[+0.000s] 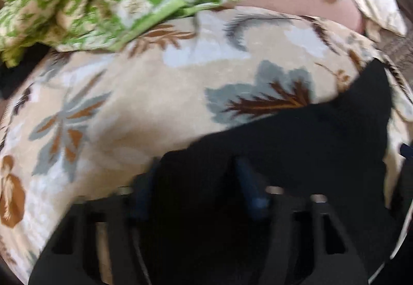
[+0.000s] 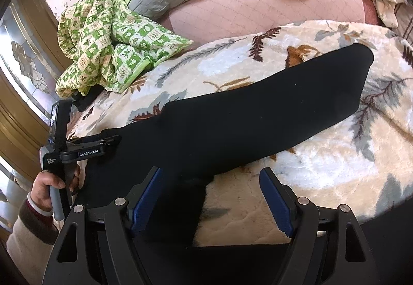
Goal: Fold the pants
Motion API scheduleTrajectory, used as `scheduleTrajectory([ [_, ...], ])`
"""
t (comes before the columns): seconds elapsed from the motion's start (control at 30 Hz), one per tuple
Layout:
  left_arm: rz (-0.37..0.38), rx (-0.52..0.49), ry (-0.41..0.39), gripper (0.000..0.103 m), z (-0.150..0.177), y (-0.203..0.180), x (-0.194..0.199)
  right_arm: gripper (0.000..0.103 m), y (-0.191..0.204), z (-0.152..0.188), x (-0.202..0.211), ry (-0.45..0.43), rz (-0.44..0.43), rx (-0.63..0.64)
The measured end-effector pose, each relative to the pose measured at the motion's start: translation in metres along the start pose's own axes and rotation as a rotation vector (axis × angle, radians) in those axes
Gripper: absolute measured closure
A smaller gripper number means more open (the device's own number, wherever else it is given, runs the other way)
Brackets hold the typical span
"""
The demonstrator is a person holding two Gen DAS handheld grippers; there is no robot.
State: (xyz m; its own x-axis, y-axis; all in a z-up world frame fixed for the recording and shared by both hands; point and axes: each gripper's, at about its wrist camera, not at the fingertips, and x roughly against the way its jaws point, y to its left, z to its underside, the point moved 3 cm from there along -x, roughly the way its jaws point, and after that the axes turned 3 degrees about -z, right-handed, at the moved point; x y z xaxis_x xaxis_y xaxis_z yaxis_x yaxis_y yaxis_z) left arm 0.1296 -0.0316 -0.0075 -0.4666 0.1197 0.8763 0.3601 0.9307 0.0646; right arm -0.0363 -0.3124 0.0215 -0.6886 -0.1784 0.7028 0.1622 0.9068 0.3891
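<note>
The black pants point(image 2: 258, 109) lie on the floral blanket point(image 2: 322, 168) covering the bed, one long band running from the near-left end toward the far right.

Handling: I judge the fabric soft, limp and light, with no stiffness to hold a fold; it will sag from any single grip point. Take hold at the edges of the near end, one corner per gripper, and lift evenly.

Appearance: uniformly black, matte, flat, few wrinkles; seams cannot be made out.

My left fingers point(image 2: 111, 141) rest at the near-left end of the cloth; the left wrist view is blurred, so I cannot tell whether they clamp it. My right fingers point(image 2: 210, 198) stand released, wide apart, above the near edge.
</note>
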Motion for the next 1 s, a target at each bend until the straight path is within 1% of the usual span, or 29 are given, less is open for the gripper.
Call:
scheduleTrajectory([
  [0.07, 0.005, -0.046, -0.006, 0.092, 0.0, -0.01, 0.005, 0.025, 0.001, 0.0, -0.001, 0.003, 0.002, 0.003],
  [0.1, -0.02, -0.069, -0.018, 0.093, 0.002, -0.016, 0.011, 0.025, 0.002, 0.0, 0.0, 0.002, 0.006, 0.008],
  [0.13, -0.027, -0.081, -0.029, 0.093, 0.003, -0.019, 0.016, 0.025, 0.003, 0.0, 0.002, -0.003, 0.011, 0.014],
  [0.17, -0.016, -0.089, -0.047, 0.094, 0.006, -0.021, 0.024, 0.025, 0.004, 0.0, 0.003, -0.007, 0.013, 0.017],
  [0.27, 0.068, -0.101, -0.136, 0.094, 0.021, -0.028, 0.067, 0.025, 0.005, -0.002, 0.012, -0.033, 0.016, 0.022],
  [0.3, 0.105, -0.116, -0.186, 0.094, 0.032, -0.031, 0.092, 0.025, 0.005, -0.003, 0.016, -0.043, 0.02, 0.022],
  [0.37, 0.146, -0.15, -0.234, 0.094, 0.051, -0.039, 0.124, 0.025, 0.004, -0.004, 0.028, -0.067, 0.031, 0.023],
  [0.4, 0.175, -0.175, -0.255, 0.094, 0.069, -0.046, 0.144, 0.025, 0.002, -0.003, 0.033, -0.079, 0.034, 0.019],
  [0.5, 0.251, -0.247, -0.245, 0.094, 0.113, -0.064, 0.172, 0.025, -0.01, 0.001, 0.051, -0.112, 0.039, -0.029],
  [0.53, 0.28, -0.277, -0.223, 0.094, 0.132, -0.072, 0.177, 0.025, -0.014, 0.002, 0.056, -0.119, 0.037, -0.046],
  [0.57, 0.28, -0.302, -0.202, 0.094, 0.149, -0.076, 0.178, 0.025, -0.019, 0.004, 0.06, -0.124, 0.035, -0.065],
  [0.63, 0.242, -0.308, -0.166, 0.093, 0.171, -0.076, 0.171, 0.025, -0.031, 0.009, 0.07, -0.135, 0.031, -0.111],
  [0.67, 0.233, -0.294, -0.148, 0.093, 0.178, -0.075, 0.166, 0.024, -0.036, 0.011, 0.074, -0.14, 0.024, -0.133],
  [0.7, 0.245, -0.252, -0.119, 0.093, 0.184, -0.069, 0.159, 0.022, -0.043, 0.014, 0.077, -0.144, 0.014, -0.165],
  [0.73, 0.258, -0.221, -0.109, 0.093, 0.185, -0.065, 0.155, 0.02, -0.052, 0.016, 0.079, -0.147, 0.008, -0.208],
  [0.77, 0.272, -0.19, -0.107, 0.093, 0.185, -0.062, 0.153, 0.02, -0.06, 0.017, 0.078, -0.142, 0.008, -0.253],
  [0.83, 0.272, -0.18, -0.115, 0.093, 0.184, -0.062, 0.155, 0.02, -0.069, 0.015, 0.073, -0.119, 0.018, -0.295],
  [0.9, 0.258, -0.195, -0.122, 0.093, 0.183, -0.067, 0.155, 0.02, -0.068, 0.006, 0.068, -0.112, 0.058, -0.271],
  [1.0, 0.253, -0.208, -0.117, 0.093, 0.191, -0.069, 0.155, 0.02, -0.058, -0.015, 0.058, -0.126, 0.081, -0.213],
])
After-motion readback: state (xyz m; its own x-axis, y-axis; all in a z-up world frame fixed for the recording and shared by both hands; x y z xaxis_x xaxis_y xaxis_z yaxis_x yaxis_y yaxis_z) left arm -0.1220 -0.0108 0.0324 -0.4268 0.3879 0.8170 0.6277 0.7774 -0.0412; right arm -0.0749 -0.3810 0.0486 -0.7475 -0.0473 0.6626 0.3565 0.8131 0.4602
